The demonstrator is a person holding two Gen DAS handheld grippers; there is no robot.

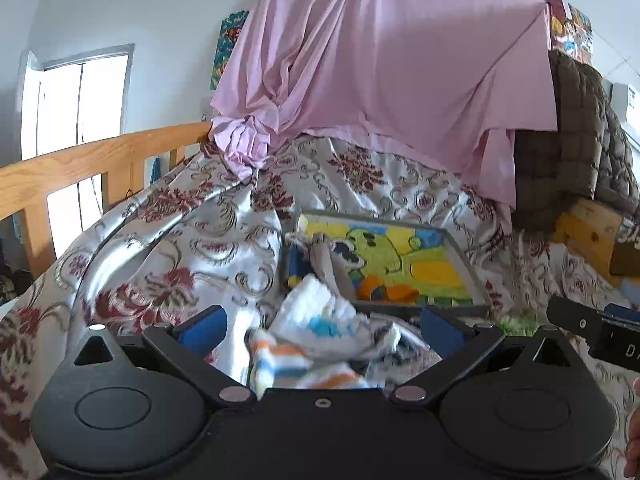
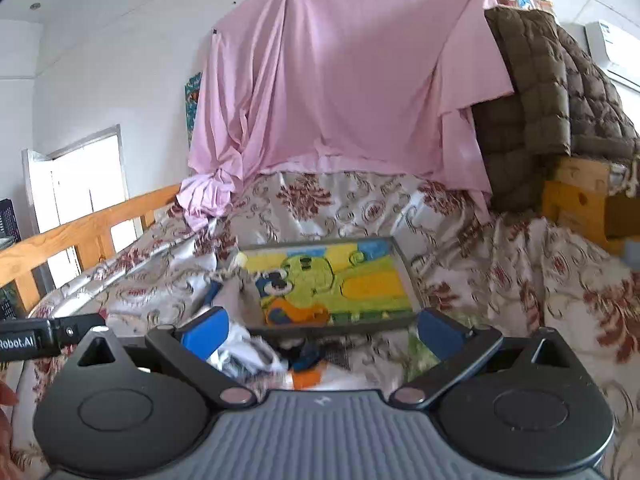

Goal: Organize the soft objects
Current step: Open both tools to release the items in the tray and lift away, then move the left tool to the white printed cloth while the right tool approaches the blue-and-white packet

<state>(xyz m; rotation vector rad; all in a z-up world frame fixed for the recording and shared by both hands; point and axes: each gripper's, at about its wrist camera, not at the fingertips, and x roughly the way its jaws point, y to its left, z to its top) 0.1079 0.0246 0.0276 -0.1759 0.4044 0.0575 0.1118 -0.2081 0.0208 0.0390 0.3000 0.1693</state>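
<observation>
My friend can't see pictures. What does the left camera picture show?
The left hand-held gripper is open above a bundle of striped white socks on a flowery bedspread. Just behind lies a tray lined with a bright cartoon towel, and a pink sheet hangs at the back.

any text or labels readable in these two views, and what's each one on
"Robot.AI" in white on the black body of the left gripper, at the left edge of the right wrist view; the word may begin out of frame.
"DA", cut off by the frame edge, in white on the right gripper, in the left wrist view.
A small embossed mark on the grey ribbed housing is too small to read.
The wall posters show no legible words.
</observation>
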